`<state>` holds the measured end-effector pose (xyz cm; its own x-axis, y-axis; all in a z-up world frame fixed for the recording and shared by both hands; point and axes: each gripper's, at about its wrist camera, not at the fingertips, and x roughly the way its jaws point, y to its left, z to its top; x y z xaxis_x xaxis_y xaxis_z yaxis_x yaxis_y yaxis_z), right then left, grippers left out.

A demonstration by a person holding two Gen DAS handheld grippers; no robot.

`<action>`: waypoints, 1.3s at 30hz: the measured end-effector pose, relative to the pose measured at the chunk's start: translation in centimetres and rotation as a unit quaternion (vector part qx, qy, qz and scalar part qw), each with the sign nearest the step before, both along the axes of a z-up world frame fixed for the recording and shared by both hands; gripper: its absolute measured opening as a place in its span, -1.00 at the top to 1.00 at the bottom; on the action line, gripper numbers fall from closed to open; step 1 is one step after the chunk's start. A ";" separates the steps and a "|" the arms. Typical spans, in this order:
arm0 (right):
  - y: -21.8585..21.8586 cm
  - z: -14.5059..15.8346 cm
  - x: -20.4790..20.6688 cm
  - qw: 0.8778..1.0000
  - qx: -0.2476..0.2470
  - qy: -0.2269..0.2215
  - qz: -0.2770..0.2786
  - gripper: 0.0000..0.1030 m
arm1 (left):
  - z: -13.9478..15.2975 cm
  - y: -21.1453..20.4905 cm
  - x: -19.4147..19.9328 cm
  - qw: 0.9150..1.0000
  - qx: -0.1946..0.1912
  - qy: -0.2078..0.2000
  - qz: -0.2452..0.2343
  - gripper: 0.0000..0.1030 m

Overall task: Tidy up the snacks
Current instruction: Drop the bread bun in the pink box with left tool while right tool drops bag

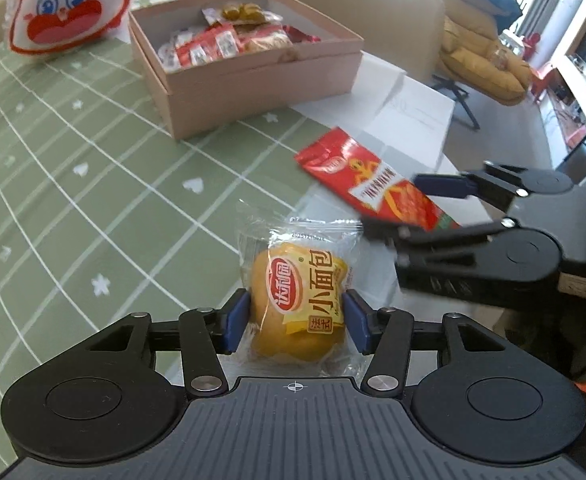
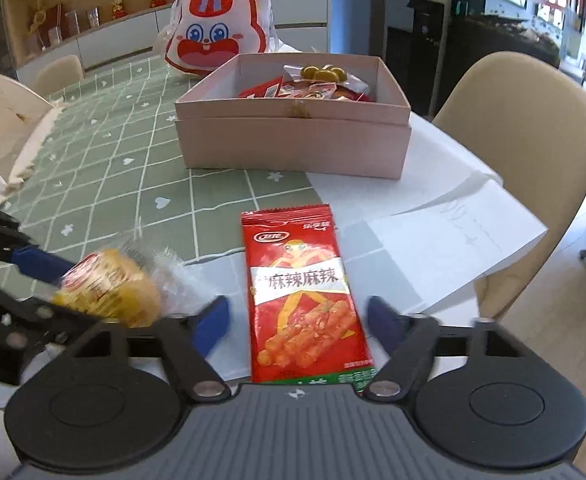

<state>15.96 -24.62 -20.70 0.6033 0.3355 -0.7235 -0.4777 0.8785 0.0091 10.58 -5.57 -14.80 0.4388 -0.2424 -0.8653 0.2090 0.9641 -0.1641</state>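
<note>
Currently left tongs (image 1: 297,322) clamp the bun packet (image 1: 299,300); right tongs (image 2: 299,324) half-open, straddling the red packet (image 2: 303,296), pads clear.

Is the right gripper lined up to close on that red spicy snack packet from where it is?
Probably yes. The red spicy snack packet lies flat between the right gripper's open blue fingers, with nothing over it. The left gripper, clamped on the small bread packet, sits to the side.

A rabbit-faced bag (image 2: 217,28) sits on the green checked tablecloth (image 2: 105,152), beige chair (image 2: 533,140) beside.
</note>
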 end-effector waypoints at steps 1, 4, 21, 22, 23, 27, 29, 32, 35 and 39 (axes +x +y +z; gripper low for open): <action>0.0 0.2 0.0 1.000 -0.003 0.001 0.007 -0.03 | 0.1 0.0 -0.2 1.000 -0.008 0.004 0.001 -0.10; -0.4 1.1 0.1 1.000 0.001 0.019 0.018 0.09 | 0.8 0.0 -0.6 1.000 -0.017 -0.003 -0.005 -0.09; -2.7 20.3 6.6 0.988 0.083 -0.128 -0.003 0.10 | 14.9 6.6 15.9 0.973 -0.097 -0.180 0.107 -0.09; -2.6 20.4 6.9 0.989 0.083 -0.126 -0.005 0.10 | 14.0 7.1 17.6 0.974 -0.103 -0.162 0.123 -0.09; -2.4 20.3 7.1 0.989 0.084 -0.122 -0.004 0.10 | 12.9 7.5 19.2 0.974 -0.111 -0.142 0.138 -0.09; -2.5 19.6 6.8 0.990 0.073 -0.117 -0.011 0.10 | 7.5 7.6 23.8 0.979 -0.118 -0.079 0.149 -0.09; -2.8 19.2 6.7 0.991 0.066 -0.113 -0.021 0.10 | 4.8 7.1 25.1 0.984 -0.089 -0.059 0.140 -0.09; -3.8 18.4 6.8 0.992 0.055 -0.106 -0.042 0.10 | 2.1 7.5 25.4 0.986 -0.073 -0.053 0.143 -0.12; -4.3 17.5 7.4 0.993 0.051 -0.094 -0.055 0.09 | 3.0 9.0 24.6 0.977 -0.109 -0.092 0.159 -0.09; -3.8 16.6 9.4 0.993 0.069 -0.073 -0.059 0.09 | 6.5 10.8 20.3 0.965 -0.138 -0.153 0.162 -0.09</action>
<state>25.33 -28.39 -4.11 0.7392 0.3458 -0.5780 -0.3758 0.9239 0.0721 30.88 5.23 -8.26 0.7546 -0.2528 -0.6055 -0.0163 0.9153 -0.4025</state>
